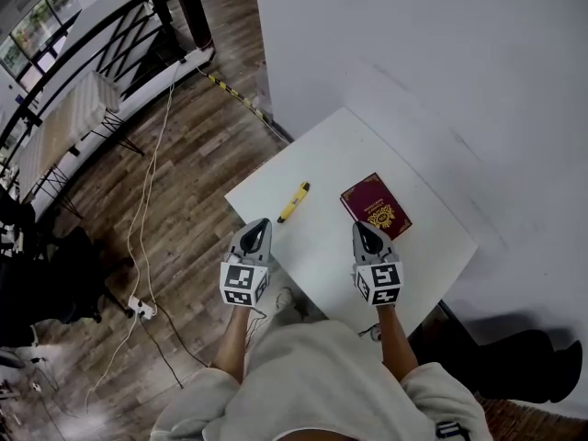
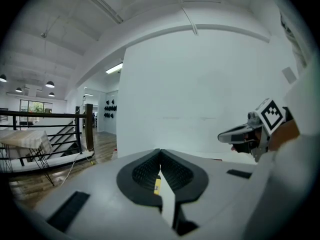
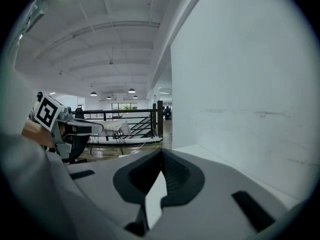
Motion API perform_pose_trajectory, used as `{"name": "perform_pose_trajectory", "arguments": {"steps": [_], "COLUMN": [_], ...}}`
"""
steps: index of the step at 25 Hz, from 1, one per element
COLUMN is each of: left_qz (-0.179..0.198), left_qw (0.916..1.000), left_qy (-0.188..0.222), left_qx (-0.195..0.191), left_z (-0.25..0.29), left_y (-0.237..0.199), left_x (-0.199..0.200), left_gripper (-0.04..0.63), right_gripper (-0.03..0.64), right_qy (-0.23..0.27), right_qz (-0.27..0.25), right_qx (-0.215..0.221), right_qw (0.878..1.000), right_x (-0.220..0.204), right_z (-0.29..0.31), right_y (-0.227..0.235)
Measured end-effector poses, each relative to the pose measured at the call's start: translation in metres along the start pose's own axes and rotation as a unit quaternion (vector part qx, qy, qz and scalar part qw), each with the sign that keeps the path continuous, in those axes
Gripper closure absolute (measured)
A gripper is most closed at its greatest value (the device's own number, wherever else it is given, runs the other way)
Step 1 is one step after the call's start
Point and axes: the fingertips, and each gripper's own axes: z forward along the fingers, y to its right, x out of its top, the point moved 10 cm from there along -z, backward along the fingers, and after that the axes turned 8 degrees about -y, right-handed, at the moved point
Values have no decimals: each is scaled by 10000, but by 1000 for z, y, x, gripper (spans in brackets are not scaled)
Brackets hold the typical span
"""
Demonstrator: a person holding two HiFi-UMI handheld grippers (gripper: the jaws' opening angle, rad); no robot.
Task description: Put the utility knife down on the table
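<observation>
- Utility knife (image 1: 294, 201): yellow, slim, lying flat on white surface (image 1: 349, 150), already down.
- Sits just ahead of left tongs (image 1: 260, 224), not touching. Dark-red booklet (image 1: 375, 207) lies to its right, apart.
- Left tongs: pressed together, pinching nothing; knife only glimpsed through slot behind tips.
- Right tongs (image 1: 360, 227): pressed together, empty.
- Handling (judged): light, stiff, smooth plastic shell, may skid or twist in grip. Best hold across mid-body, clear of blade end.

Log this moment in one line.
knife: lying on table | left gripper: shut, empty | right gripper: shut, empty | book: apart from knife
</observation>
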Motion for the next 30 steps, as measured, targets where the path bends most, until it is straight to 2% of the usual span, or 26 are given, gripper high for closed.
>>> {"name": "perform_pose_trajectory", "arguments": {"steps": [11, 30], "left_qz": [-1, -12], "left_qw": [9997, 9996], "left_qy": [228, 282], "left_qx": [124, 90], "left_z": [-10, -9], "left_y": [-3, -1], "left_x": [14, 16], "left_gripper": [588, 588], "right_gripper": [620, 620], "right_qy": [328, 254], "right_qz": [-110, -90], "right_qx": [20, 48], "right_qw": [9994, 9996], "right_x": [23, 17], "right_z": [-4, -4], "right_y": [-6, -12]}}
